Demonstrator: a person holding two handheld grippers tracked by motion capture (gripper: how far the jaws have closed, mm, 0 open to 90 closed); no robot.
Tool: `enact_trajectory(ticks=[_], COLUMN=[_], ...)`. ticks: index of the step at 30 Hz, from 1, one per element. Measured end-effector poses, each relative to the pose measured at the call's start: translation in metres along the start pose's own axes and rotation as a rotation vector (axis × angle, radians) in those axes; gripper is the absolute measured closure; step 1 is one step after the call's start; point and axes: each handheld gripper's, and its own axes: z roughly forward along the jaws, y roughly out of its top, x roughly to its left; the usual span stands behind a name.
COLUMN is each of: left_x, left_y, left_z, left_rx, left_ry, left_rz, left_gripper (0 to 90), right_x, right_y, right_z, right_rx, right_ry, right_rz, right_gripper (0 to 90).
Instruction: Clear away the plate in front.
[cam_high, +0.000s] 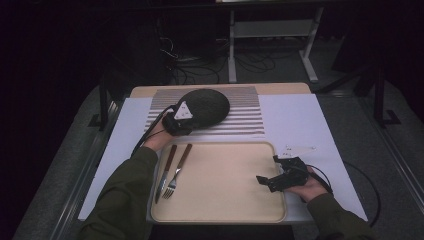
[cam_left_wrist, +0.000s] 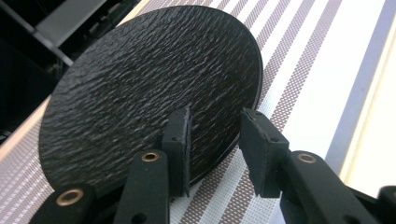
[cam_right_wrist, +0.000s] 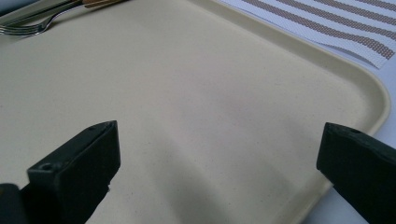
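A dark, rough-textured round plate (cam_high: 207, 106) (cam_left_wrist: 140, 84) lies on a striped placemat (cam_high: 245, 117) (cam_left_wrist: 299, 60) beyond the tray. My left gripper (cam_high: 186, 119) (cam_left_wrist: 217, 121) is at the plate's near rim. One finger (cam_left_wrist: 180, 140) is over the plate's surface and the other is off its edge above the mat. The rim runs through the gap and the pads stand apart. My right gripper (cam_high: 265, 182) (cam_right_wrist: 219, 135) hovers wide open over the right part of the beige tray (cam_high: 220, 218) (cam_right_wrist: 210, 70), with nothing between its jaws.
A fork (cam_high: 176, 175) (cam_right_wrist: 28, 25) and a knife (cam_high: 165, 172) with wooden handles lie side by side at the tray's left end. A white sheet (cam_high: 300, 115) covers the table. Cables and table legs stand in the dark beyond the far edge.
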Motion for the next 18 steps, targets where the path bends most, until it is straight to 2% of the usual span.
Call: enact_trajectory(ticks=[2,3,9,14,18], left_x=[-0.001,-0.004,-0.013,-0.021,-0.025], left_y=[0.0,0.0,0.001,0.003,0.006], left_z=[0.001,0.003,0.006,0.01,0.013], left_rx=[0.002,0.013,0.02,0.069,0.086], left_ry=[0.001,0.005,0.027,0.059,0.075], left_rz=[0.016,0.049,0.156,0.283,0.34], left_gripper=[66.0,66.0,68.0,67.9,68.0], right_x=[0.0,0.0,0.0,0.0,0.0], right_y=[0.0,0.0,0.0,0.0,0.0], right_z=[0.0,0.0,0.0,0.0,0.0], right_rx=[0.0,0.0,0.001,0.002,0.001], right_ry=[0.0,0.0,0.0,0.0,0.001], right_rz=[-0.001,-0.001,0.001,0.0,0.0], right_gripper=[0.0,0.0,0.0,0.0,0.0])
